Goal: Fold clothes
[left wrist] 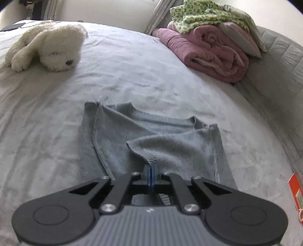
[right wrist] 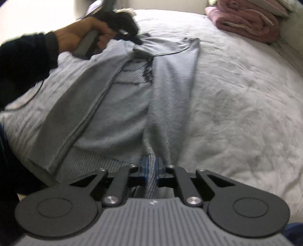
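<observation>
A grey knit sweater lies on the bed with both sleeves folded in over its body. In the left wrist view my left gripper is shut on a fold of the sweater at its near edge. The right wrist view shows the same sweater lengthwise. There my right gripper is shut on the ribbed hem, which bunches between the blue pads. At the far end a hand holds the left gripper on the sweater's other end.
The pale grey bed sheet spreads around the sweater. A white plush dog lies at the far left. A rolled pink blanket with a green patterned cloth on top sits at the far right, beside a padded grey edge.
</observation>
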A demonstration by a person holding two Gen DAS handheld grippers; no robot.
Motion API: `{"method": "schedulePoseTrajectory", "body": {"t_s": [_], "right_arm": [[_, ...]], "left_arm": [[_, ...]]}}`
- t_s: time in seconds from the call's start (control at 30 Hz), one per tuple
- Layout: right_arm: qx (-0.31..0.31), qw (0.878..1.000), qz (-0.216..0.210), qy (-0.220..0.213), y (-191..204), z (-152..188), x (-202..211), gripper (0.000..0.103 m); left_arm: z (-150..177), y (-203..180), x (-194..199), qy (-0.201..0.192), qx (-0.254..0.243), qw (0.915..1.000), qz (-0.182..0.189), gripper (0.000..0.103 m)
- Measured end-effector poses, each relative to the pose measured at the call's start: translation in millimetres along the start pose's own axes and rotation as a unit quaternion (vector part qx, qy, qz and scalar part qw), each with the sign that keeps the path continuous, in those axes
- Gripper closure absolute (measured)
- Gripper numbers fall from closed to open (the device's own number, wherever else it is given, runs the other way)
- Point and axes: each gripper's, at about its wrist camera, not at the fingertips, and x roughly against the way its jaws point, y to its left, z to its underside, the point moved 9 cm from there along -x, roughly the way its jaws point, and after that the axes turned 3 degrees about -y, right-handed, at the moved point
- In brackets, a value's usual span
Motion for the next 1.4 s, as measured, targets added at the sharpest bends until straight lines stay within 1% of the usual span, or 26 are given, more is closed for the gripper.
{"method": "schedulePoseTrajectory", "body": {"t_s": [0.07,0.1,0.17,0.23,0.27,0.37,0.4,0.43,0.5,0.53,0.6,0.67,0.7,0.73,0.8,0.87,0.93,1.0,1.07,1.1,1.13,1.17,1.2,1.23,1.33,1.4], "right_arm": [[-0.077,0.996,-0.046,-0.006,-10,-6,5,0.096],[-0.124,0.989,-0.076,-0.010,-16,-8,6,0.096],[-0.218,0.966,-0.136,-0.016,-30,-11,10,0.096],[-0.296,0.936,-0.190,-0.012,-40,-10,9,0.095],[-0.323,0.924,-0.204,-0.005,-43,-8,7,0.095],[-0.339,0.921,-0.191,0.006,-47,0,-1,0.093],[-0.342,0.920,-0.192,0.013,-47,3,-4,0.091],[-0.346,0.918,-0.193,0.019,-46,6,-7,0.090],[-0.352,0.915,-0.192,0.031,-45,10,-13,0.086],[-0.350,0.919,-0.178,0.033,-46,11,-15,0.086],[-0.308,0.943,-0.128,0.022,-46,8,-13,0.086],[-0.246,0.965,-0.092,0.002,-38,-1,-5,0.084],[-0.206,0.976,-0.072,-0.006,-31,-4,-2,0.080],[-0.164,0.985,-0.051,-0.014,-24,-7,0,0.068],[-0.080,0.996,-0.018,-0.027,-9,-9,5,0.062],[-0.019,0.999,-0.001,-0.039,5,-10,11,0.062],[0.022,0.998,0.001,-0.054,18,-10,21,0.062],[0.069,0.995,-0.006,-0.069,33,-8,33,0.062],[0.124,0.990,-0.002,-0.064,45,2,35,0.062],[0.143,0.988,0.010,-0.051,46,7,30,0.066],[0.161,0.986,0.024,-0.038,47,12,23,0.076],[0.164,0.985,0.038,-0.025,44,17,17,0.081],[0.163,0.985,0.053,-0.013,40,22,12,0.091],[0.152,0.986,0.063,-0.008,36,24,9,0.094],[0.119,0.989,0.090,-0.008,27,24,6,0.096],[0.108,0.990,0.092,-0.012,28,21,9,0.096]], "left_arm": [[1,0,-1,0.003,-0.007,1.0000,-0.006,0.102],[3,1,-2,0.006,-0.008,0.9999,-0.008,0.102],[5,5,-5,0.010,-0.001,0.9999,-0.012,0.102],[6,9,-7,0.011,0.003,0.9998,-0.015,0.102],[6,10,-9,0.011,0.001,0.9998,-0.017,0.102],[11,6,-9,0.023,-0.010,0.9996,-0.016,0.097],[11,8,-3,0.018,-0.010,0.9995,-0.024,0.093],[11,10,4,0.013,-0.010,0.9993,-0.032,0.085],[10,15,17,0.003,-0.010,0.9988,-0.048,0.078],[9,18,26,-0.004,-0.012,0.9984,-0.054,0.077],[10,23,44,-0.011,-0.017,0.9979,-0.062,0.077],[14,24,60,-0.012,-0.021,0.9981,-0.057,0.077],[17,22,67,-0.009,-0.022,0.9984,-0.051,0.077],[20,20,74,-0.006,-0.024,0.9987,-0.045,0.077],[30,13,88,0.000,-0.024,0.9992,-0.032,0.077],[43,5,95,0.010,-0.026,0.9994,-0.023,0.076],[60,-3,100,0.026,-0.023,0.9993,-0.011,0.076],[67,-8,101,0.033,-0.025,0.9992,0.003,0.076],[75,-12,102,0.039,-0.027,0.9987,0.016,0.076],[78,-15,102,0.042,-0.028,0.9985,0.022,0.075],[79,-15,101,0.043,-0.030,0.9983,0.024,0.075],[80,-15,100,0.046,-0.028,0.9982,0.025,0.075],[82,-16,99,0.050,-0.025,0.9980,0.029,0.075],[84,-17,100,0.053,-0.022,0.9977,0.034,0.075],[85,-18,103,0.054,-0.021,0.9975,0.041,0.075],[84,-16,106,0.050,-0.018,0.9978,0.040,0.075]]}}
